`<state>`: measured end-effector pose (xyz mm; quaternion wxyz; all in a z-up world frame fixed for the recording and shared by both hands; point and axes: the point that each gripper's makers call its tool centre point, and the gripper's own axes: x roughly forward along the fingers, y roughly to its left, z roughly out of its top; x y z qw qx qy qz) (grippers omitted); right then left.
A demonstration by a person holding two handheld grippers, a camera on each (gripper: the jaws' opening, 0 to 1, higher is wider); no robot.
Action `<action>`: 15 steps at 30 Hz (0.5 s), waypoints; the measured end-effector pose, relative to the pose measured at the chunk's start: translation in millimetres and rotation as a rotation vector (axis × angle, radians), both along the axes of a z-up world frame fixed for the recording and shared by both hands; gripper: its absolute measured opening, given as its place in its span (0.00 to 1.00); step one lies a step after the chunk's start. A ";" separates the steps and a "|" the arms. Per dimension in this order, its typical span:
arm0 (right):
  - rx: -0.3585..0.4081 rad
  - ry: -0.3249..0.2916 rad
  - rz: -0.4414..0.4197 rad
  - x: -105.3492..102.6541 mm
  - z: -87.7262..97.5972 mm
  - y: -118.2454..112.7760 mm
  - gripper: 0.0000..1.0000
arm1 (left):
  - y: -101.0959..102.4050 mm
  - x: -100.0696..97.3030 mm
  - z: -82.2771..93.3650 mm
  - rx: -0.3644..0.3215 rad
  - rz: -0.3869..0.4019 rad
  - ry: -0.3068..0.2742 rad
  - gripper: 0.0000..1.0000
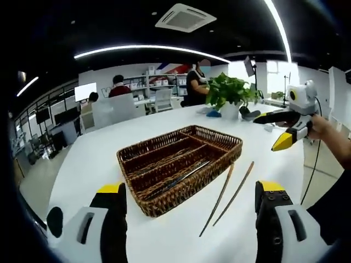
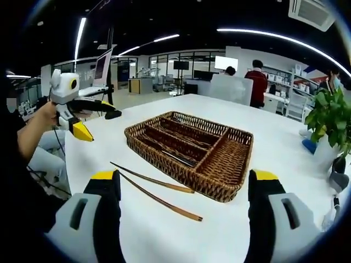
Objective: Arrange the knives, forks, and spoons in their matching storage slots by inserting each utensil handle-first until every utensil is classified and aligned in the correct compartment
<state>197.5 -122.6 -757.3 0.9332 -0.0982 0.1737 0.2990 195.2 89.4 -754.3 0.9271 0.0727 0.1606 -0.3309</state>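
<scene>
- my left gripper (image 1: pixel 189 211) and right gripper (image 2: pixel 184 203) both have jaws wide apart, holding nothing.
- the basket (image 1: pixel 164 204) sits mid worktop (image 1: pixel 88 164); some dark utensils (image 1: pixel 178 179) lie in one long slot.
- two sticks (image 1: pixel 227 192) lie on the worktop just beside the basket.
- i think i should pick one stick near its end, keep it flat, and slide it into a long slot.
- i can't read any words or labels.
</scene>
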 end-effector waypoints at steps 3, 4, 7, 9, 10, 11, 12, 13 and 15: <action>0.000 -0.002 -0.005 -2.2 0.6 -1.2 1.00 | -1.7 -9.1 5.4 -0.024 0.002 -0.012 0.99; 0.000 -0.003 -0.005 -3.5 1.0 -1.3 1.00 | -2.5 -10.7 6.2 -0.025 0.002 -0.017 0.99; 0.011 -0.005 -0.005 -6.6 2.8 -1.7 1.00 | -3.7 -12.3 4.5 -0.003 0.002 -0.018 0.99; 0.014 -0.006 -0.007 -8.2 3.7 -2.2 1.00 | -5.5 -14.0 4.5 0.005 -0.007 -0.025 0.99; 0.015 -0.007 -0.006 -8.6 4.0 -2.3 1.00 | -6.0 -14.8 5.2 0.005 -0.010 -0.030 0.99; 0.017 -0.009 -0.005 -9.8 4.8 -2.3 1.00 | -6.5 -14.8 7.4 -0.009 -0.011 -0.037 0.99; 0.022 -0.008 -0.005 -10.5 5.3 -2.3 1.00 | -7.0 -14.7 8.3 -0.020 -0.009 -0.035 0.99; 0.029 -0.008 -0.005 -11.2 5.9 -2.5 1.00 | -7.4 -14.9 8.6 -0.026 -0.009 -0.033 0.99; 0.037 -0.007 -0.004 -11.9 6.1 -2.4 1.00 | -8.5 -14.9 8.5 -0.025 -0.010 -0.034 0.99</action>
